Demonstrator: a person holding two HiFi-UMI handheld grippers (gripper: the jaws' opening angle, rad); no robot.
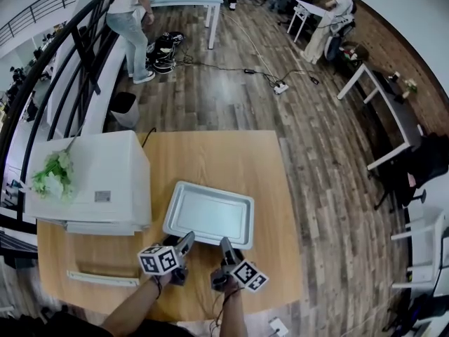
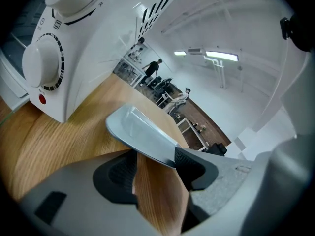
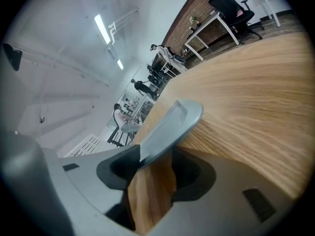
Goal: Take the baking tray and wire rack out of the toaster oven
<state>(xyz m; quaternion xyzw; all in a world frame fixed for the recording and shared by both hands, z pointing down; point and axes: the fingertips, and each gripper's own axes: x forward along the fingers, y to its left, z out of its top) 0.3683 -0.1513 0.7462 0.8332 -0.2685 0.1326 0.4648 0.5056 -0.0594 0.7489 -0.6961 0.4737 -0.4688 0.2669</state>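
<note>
Left hand-held gripper (image 1: 188, 239) and right hand-held gripper (image 1: 226, 244) both met the near rim of the baking tray (image 1: 209, 213) in the head view. The tray lay flat on the wooden surface (image 1: 231, 160), just beside the white toaster oven (image 1: 98, 177). The oven's door was folded down, its handle (image 1: 102, 278) toward me. I saw no wire rack anywhere, so I judged the tray step all but done and the rack left to fetch, probably from inside the oven. A bunch of flowers (image 1: 52, 175) rested on the oven. Beyond the surface ran a plank floor (image 1: 231, 97) with a cable and power strip (image 1: 280, 88), white tables, a railing and a few people.

From the left gripper view, my jaws stood wide apart. The tray's rim crossed their tips and bare wood showed between the pads, so nothing was clamped. The oven's dial (image 2: 42, 63) loomed close on the left.

From the right gripper view, the jaws were likewise apart, with the tray's edge (image 3: 170, 124) lying between them and not pinched, as far as I could tell.
</note>
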